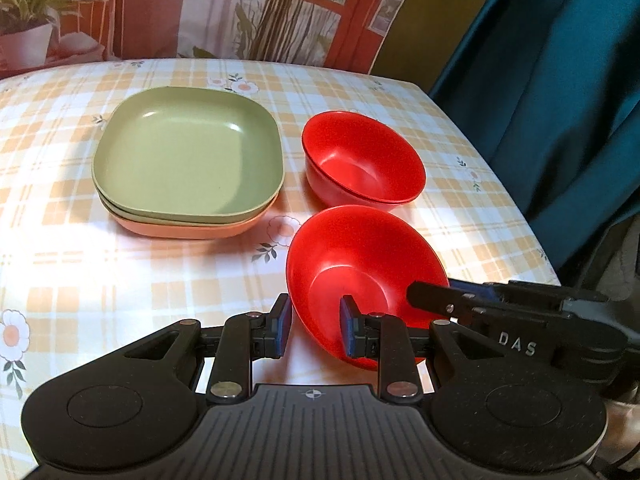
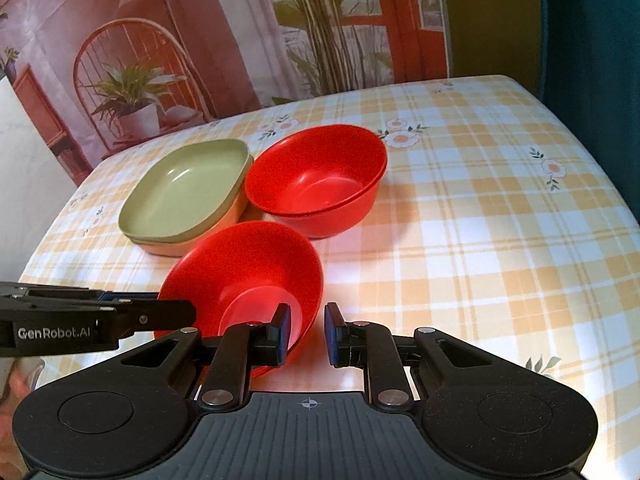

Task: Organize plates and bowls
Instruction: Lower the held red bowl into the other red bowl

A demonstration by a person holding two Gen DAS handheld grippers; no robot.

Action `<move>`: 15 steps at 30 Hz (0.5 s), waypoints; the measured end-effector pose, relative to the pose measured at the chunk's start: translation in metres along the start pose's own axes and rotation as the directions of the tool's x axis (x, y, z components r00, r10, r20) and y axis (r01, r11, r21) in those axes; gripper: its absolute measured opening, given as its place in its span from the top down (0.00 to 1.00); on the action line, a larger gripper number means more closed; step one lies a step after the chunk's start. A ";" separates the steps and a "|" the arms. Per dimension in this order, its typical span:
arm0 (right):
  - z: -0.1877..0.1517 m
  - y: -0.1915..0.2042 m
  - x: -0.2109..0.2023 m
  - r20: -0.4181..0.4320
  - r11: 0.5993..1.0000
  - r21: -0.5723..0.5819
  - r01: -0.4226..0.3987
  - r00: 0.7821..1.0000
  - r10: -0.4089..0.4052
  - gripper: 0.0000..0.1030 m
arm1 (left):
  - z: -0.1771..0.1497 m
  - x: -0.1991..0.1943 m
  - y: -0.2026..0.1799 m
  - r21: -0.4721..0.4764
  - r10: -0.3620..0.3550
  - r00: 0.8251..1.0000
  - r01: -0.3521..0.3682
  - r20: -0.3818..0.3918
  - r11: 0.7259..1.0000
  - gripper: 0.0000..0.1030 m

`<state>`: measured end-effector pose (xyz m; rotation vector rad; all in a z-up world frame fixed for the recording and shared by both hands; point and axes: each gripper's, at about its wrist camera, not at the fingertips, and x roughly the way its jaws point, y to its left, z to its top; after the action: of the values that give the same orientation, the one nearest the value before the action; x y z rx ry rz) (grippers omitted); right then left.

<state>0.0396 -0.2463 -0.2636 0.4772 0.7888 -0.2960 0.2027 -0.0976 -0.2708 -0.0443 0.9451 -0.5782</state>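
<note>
The left gripper (image 1: 313, 330) straddles the near-left rim of the red bowl (image 1: 360, 264), one pad inside and one outside with a visible gap, so a real clamp can't be confirmed; the right gripper (image 2: 306, 332) straddles the near-right rim the same way, equally hard to call. The bowl's near edge is hidden behind the fingers, and whether it rests on the checked tablecloth (image 1: 80, 248) is unclear. It's glossy, round, tilted, just in front of two nested red bowls (image 1: 362, 160), with a green-topped plate stack (image 1: 188, 160) alongside.
</note>
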 end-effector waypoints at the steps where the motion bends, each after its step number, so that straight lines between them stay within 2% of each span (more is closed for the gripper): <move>1: 0.000 0.000 0.000 -0.002 1.000 -0.002 -0.003 1.000 0.003 0.83 | 0.000 0.000 0.000 0.000 -0.001 1.000 0.001 0.001 1.000 0.74; 15: 0.007 0.004 -0.008 0.027 1.000 -0.012 0.007 1.000 -0.006 0.83 | 0.003 -0.016 -0.009 0.044 0.000 0.999 -0.002 0.045 0.999 0.77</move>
<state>0.0396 -0.2458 -0.2525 0.4587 0.7655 -0.3031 0.1934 -0.0983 -0.2542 -0.0173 0.8885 -0.5945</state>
